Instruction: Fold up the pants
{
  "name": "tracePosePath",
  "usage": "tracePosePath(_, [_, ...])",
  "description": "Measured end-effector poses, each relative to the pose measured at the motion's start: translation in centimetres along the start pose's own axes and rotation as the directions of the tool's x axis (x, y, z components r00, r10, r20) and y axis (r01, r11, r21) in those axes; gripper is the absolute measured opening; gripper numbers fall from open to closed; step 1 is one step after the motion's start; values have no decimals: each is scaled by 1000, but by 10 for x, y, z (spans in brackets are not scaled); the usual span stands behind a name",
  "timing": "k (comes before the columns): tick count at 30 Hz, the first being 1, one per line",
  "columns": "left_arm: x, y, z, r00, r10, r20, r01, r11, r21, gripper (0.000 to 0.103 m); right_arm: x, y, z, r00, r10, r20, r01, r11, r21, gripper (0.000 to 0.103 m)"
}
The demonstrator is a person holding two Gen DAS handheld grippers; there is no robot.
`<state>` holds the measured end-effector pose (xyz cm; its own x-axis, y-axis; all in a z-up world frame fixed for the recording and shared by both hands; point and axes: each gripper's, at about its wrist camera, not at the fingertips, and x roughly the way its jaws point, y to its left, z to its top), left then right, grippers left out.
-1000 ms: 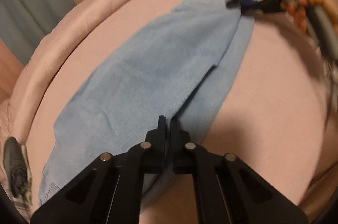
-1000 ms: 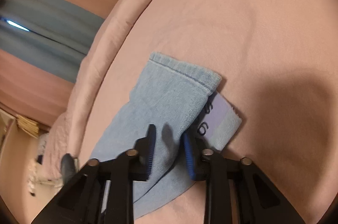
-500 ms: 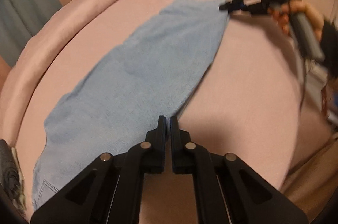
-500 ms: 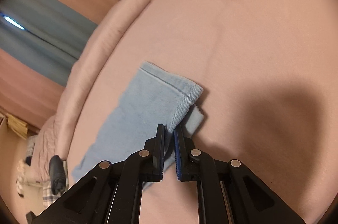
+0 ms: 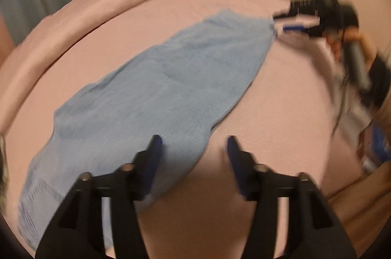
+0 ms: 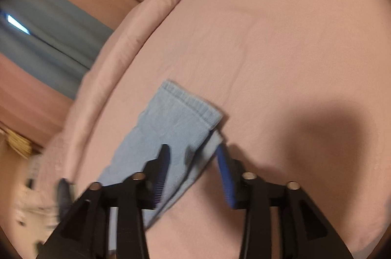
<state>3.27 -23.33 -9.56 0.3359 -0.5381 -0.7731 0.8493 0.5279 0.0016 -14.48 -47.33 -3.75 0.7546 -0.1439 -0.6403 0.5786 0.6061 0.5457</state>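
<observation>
denim pants [image 5: 156,97], pale blue, lie folded lengthwise on the pink bed [image 5: 281,112]. my left tool [image 5: 194,149] and right tool [image 6: 193,161] are both opening, letting go of the cloth edge. i should lift clear without dragging the layers, then smooth the fold.

No text, label, brand, number or sign can be read in either view; both are blurred.
</observation>
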Motion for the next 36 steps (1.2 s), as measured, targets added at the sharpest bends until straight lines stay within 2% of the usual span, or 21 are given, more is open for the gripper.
tracePosePath(2, [-14, 15, -6, 999, 22, 38, -20, 998, -61, 58, -6, 17, -3, 1000, -18, 20, 20, 997, -76, 43])
tracePosePath(4, [-20, 41, -14, 994, 99, 41, -92, 985, -145, 57, -5, 44, -11, 999, 35, -6, -35, 984, -174, 43])
tracePosePath(7, [-21, 84, -32, 979, 205, -11, -200, 937, -287, 55, 10, 104, -43, 985, 127, -115, -161, 910, -382, 43])
tracePosePath(8, [-23, 102, -40, 967, 254, -34, -250, 908, -337, 55, 17, 125, -59, 976, 148, -160, -205, 872, -445, 43])
tracePosePath(10, [-28, 128, -55, 946, 318, -65, -317, 862, -396, 55, 31, 160, -91, 957, 169, -235, -273, 796, -541, 34])
tracePosePath(12, [-32, 155, -75, 900, 414, -133, -430, 797, -424, 55, 49, 188, -125, 937, 148, -316, -320, 725, -610, 31])
tracePosePath(13, [-32, 165, -83, 884, 437, -166, -464, 774, -431, 55, 56, 197, -140, 928, 135, -348, -338, 699, -631, 31])
tracePosePath(14, [-32, 179, -96, 870, 450, -202, -491, 752, -441, 50, 64, 207, -160, 913, 111, -393, -363, 662, -656, 31])
tracePosePath(15, [-30, 188, -104, 874, 439, -210, -485, 751, -449, 42, 67, 212, -175, 904, 88, -418, -375, 631, -679, 31])
tracePosePath(16, [-28, 195, -108, 874, 439, -211, -485, 748, -453, 28, 73, 219, -196, 900, 49, -432, -377, 583, -720, 31])
tracePosePath(17, [-30, 201, -111, 872, 446, -203, -487, 745, -455, 20, 73, 226, -207, 912, 26, -409, -357, 540, -762, 31])
tracePosePath(18, [-32, 206, -112, 873, 445, -199, -484, 744, -460, 19, 70, 234, -220, 933, -2, -360, -318, 464, -827, 30])
tracePosePath(19, [-33, 212, -111, 876, 440, -198, -479, 742, -470, 18, 69, 241, -225, 937, -23, -347, -307, 416, -856, 25])
tracePosePath(20, [-32, 217, -109, 876, 438, -201, -478, 738, -476, 18, 68, 250, -225, 933, -43, -358, -315, 386, -867, 23])
tracePosePath(22, [-34, 225, -108, 858, 465, -218, -510, 724, -464, 18, 67, 262, -215, 918, -23, -397, -357, 393, -847, 23])
tracePosePath(26, [-48, 223, -110, 893, 412, -183, -447, 755, -480, 19, 77, 295, -191, 921, 47, -386, -365, 447, -816, 23])
tracePosePath(28, [-55, 213, -113, 901, 404, -156, -428, 776, -464, 26, 89, 306, -186, 910, 73, -409, -394, 466, -792, 23])
tracePosePath(30, [-58, 208, -111, 907, 396, -145, -417, 789, -452, 41, 100, 316, -181, 900, 94, -426, -419, 460, -783, 24])
tracePosePath(32, [-58, 203, -103, 903, 409, -132, -423, 796, -433, 53, 114, 332, -176, 898, 99, -428, -424, 450, -786, 29])
tracePosePath(34, [-55, 201, -94, 914, 392, -102, -396, 814, -424, 55, 132, 347, -171, 884, 102, -455, -447, 468, -763, 39])
tracePosePath(36, [-47, 204, -87, 924, 370, -95, -375, 828, -418, 56, 150, 366, -164, 865, 114, -488, -475, 494, -728, 41])
